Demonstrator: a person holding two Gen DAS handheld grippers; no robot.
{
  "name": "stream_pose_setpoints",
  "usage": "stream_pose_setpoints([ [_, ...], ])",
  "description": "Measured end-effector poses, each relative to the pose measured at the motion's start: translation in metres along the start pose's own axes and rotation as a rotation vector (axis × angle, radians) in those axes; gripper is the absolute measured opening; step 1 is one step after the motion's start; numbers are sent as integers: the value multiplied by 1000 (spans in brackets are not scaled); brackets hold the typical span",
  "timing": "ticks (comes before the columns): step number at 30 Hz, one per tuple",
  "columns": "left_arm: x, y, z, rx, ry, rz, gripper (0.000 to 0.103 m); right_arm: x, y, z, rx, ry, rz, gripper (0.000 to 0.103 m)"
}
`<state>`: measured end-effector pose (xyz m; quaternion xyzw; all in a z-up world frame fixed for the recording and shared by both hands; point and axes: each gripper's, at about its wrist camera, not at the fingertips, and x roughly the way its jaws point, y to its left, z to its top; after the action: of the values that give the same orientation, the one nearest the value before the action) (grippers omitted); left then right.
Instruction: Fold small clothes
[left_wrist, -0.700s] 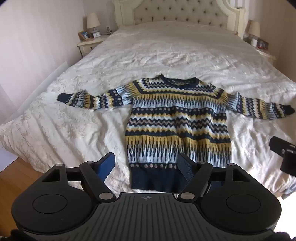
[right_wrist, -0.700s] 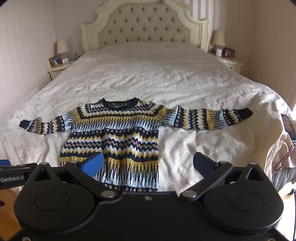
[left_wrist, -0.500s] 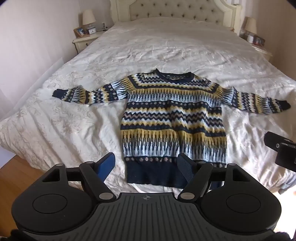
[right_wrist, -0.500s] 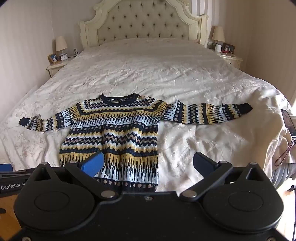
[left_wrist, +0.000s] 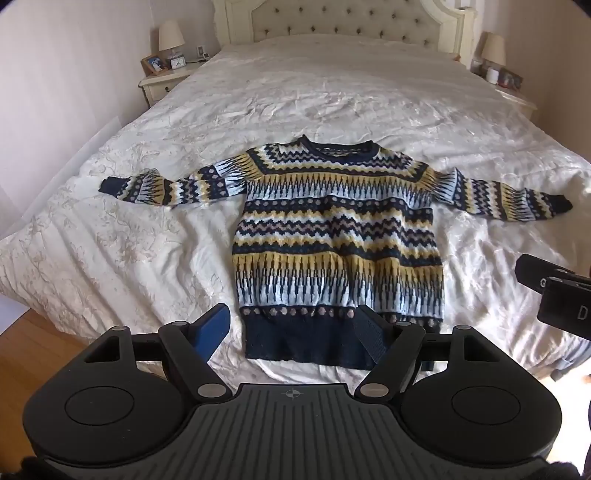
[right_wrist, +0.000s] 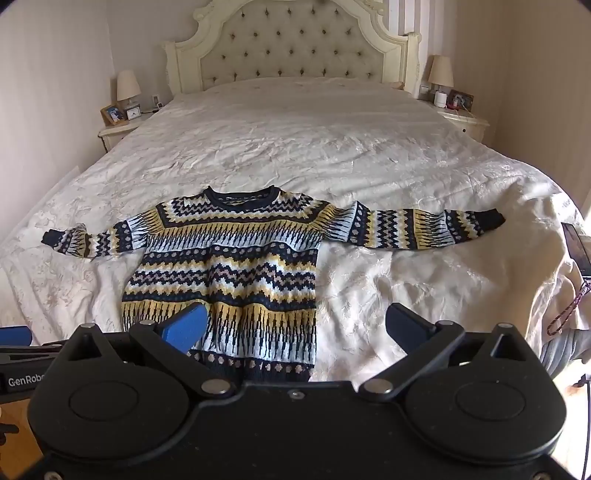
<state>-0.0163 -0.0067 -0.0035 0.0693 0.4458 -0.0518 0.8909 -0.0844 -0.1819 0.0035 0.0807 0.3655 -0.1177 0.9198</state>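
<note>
A small knitted sweater (left_wrist: 338, 236) in navy, yellow, white and pale blue zigzag bands lies flat, face up, on the white bedspread (left_wrist: 129, 240), both sleeves spread sideways and its navy hem toward me. My left gripper (left_wrist: 295, 330) hovers open just in front of the hem, nothing between its blue pads. In the right wrist view the same sweater (right_wrist: 225, 266) sits left of centre. My right gripper (right_wrist: 295, 326) stands wide open above the sweater's lower right corner, holding nothing. The right gripper's black body (left_wrist: 557, 291) shows at the left view's right edge.
The bed has a tufted cream headboard (right_wrist: 291, 48). Nightstands with lamps stand on both sides (right_wrist: 122, 122) (right_wrist: 458, 110). Wooden floor (left_wrist: 33, 339) shows by the bed's near left corner. A phone (right_wrist: 578, 249) and a cord lie at the bed's right edge.
Both grippers have moved forward and tipped downward, so the sweater sits lower and larger in both views. Jaws look unchanged.
</note>
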Motion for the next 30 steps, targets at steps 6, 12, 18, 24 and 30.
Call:
stream_pose_setpoints([
  [6, -1, 0, -2, -7, 10, -1, 73, 1, -2, -5, -12, -6, 11, 102],
  [12, -1, 0, 0, -13, 13, 1, 73, 1, -3, -4, -18, -7, 17, 102],
  [18, 0, 1, -4, -11, 10, -1, 73, 1, -2, -1, -17, -5, 16, 102],
  [24, 0, -2, -4, -9, 13, -4, 73, 0, -2, -1, -15, -6, 14, 102],
  [30, 1, -3, -2, -5, 17, -9, 73, -1, -1, -1, -16, -4, 13, 102],
])
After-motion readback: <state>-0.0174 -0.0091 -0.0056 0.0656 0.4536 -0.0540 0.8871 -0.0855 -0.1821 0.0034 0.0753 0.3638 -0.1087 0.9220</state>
